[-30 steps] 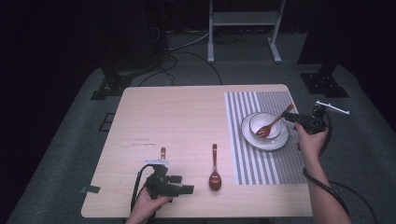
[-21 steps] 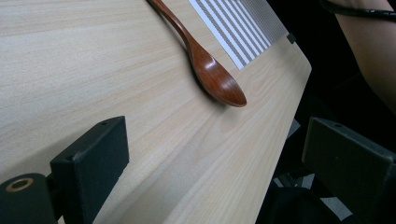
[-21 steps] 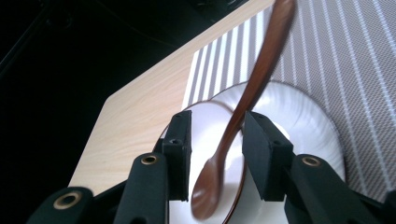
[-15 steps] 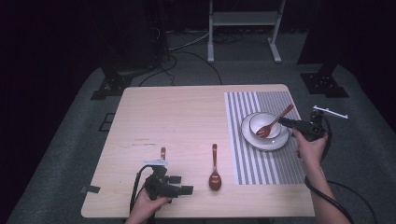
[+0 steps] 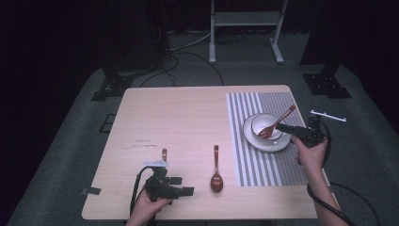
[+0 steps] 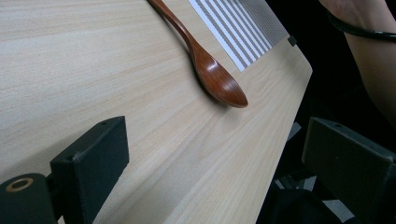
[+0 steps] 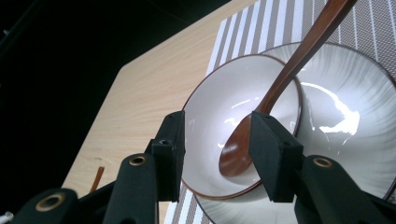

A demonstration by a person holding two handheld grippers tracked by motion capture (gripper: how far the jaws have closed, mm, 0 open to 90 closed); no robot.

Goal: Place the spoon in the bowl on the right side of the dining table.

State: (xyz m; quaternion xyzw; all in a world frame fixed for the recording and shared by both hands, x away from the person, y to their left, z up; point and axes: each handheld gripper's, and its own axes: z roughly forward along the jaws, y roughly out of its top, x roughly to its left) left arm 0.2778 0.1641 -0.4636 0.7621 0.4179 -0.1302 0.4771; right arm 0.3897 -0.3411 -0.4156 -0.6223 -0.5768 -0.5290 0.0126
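A wooden table (image 5: 188,122) carries a striped placemat (image 5: 256,165) on its right side, with a plate (image 5: 277,145) on the mat and a white bowl (image 5: 263,123) sitting on the plate. A brown spoon (image 5: 277,122) lies in that bowl, scoop down, its handle leaning out over the rim. The right gripper (image 5: 283,127) hangs just beside the plate, jaws spread and empty. A second spoon (image 5: 216,169) lies on bare wood near the front edge. The left gripper (image 5: 181,186) rests near it, jaws wide apart, holding nothing.
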